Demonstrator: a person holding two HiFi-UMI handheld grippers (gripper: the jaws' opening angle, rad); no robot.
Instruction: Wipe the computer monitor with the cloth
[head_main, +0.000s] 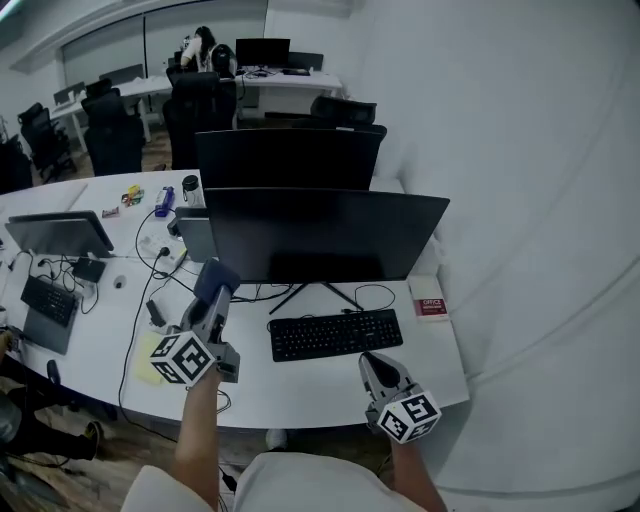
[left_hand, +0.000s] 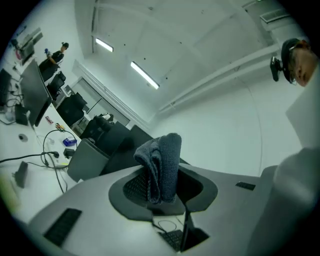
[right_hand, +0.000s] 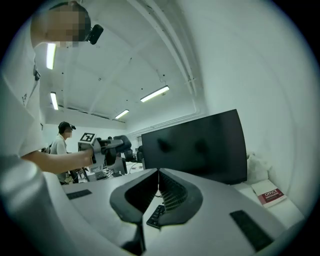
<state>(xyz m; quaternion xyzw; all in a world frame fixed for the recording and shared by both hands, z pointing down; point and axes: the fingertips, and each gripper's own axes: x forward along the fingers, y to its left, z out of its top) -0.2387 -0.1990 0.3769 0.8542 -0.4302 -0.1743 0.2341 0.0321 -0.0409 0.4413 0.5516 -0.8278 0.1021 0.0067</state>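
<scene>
the left tongs (left_hand: 161, 196) pinch a folded dark grey-blue knit cloth (left_hand: 163, 165), held above the white tabletop (head_main: 300, 388) by the lower left corner of the wide black computer monitor (head_main: 325, 235). the right tongs (right_hand: 158, 173) are pressed together and empty, near the black keyboard (head_main: 335, 333).

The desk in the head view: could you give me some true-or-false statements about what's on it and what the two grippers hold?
The left gripper is shut on a dark cloth. True.
The right gripper holds a second cloth. False: it is shut and empty.
The monitor is lit up. False: its screen is dark.
A black keyboard lies in front of the monitor. True.
A red book lies to the keyboard's right. True.
</scene>
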